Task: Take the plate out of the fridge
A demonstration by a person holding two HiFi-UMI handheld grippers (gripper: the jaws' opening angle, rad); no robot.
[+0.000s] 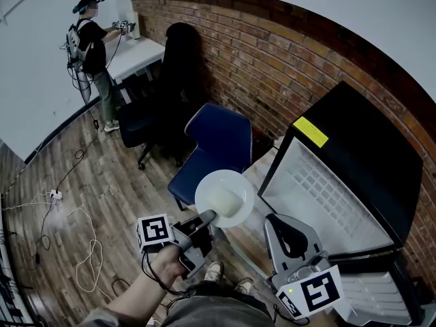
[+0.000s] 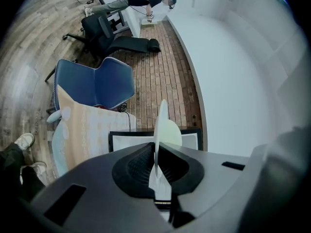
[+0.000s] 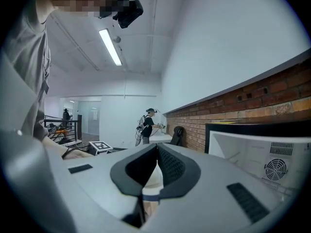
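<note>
A white plate (image 1: 225, 197) is held on edge by its rim in my left gripper (image 1: 208, 218), out in the air in front of the open fridge (image 1: 320, 196). In the left gripper view the plate (image 2: 163, 125) stands edge-on between the jaws, and the left gripper (image 2: 156, 159) is shut on it. The fridge is black outside and white inside, with a yellow sticker on top. Low at the right, beside the fridge opening, my right gripper (image 1: 276, 222) is shut with nothing in it. The right gripper view shows that gripper (image 3: 157, 149) with its pads together.
A blue chair (image 1: 218, 142) stands just beyond the plate, and a black office chair (image 1: 163, 80) stands against the brick wall (image 1: 286, 53). A person (image 1: 92, 39) works at a white desk far left. Cables (image 1: 68, 210) lie on the wooden floor.
</note>
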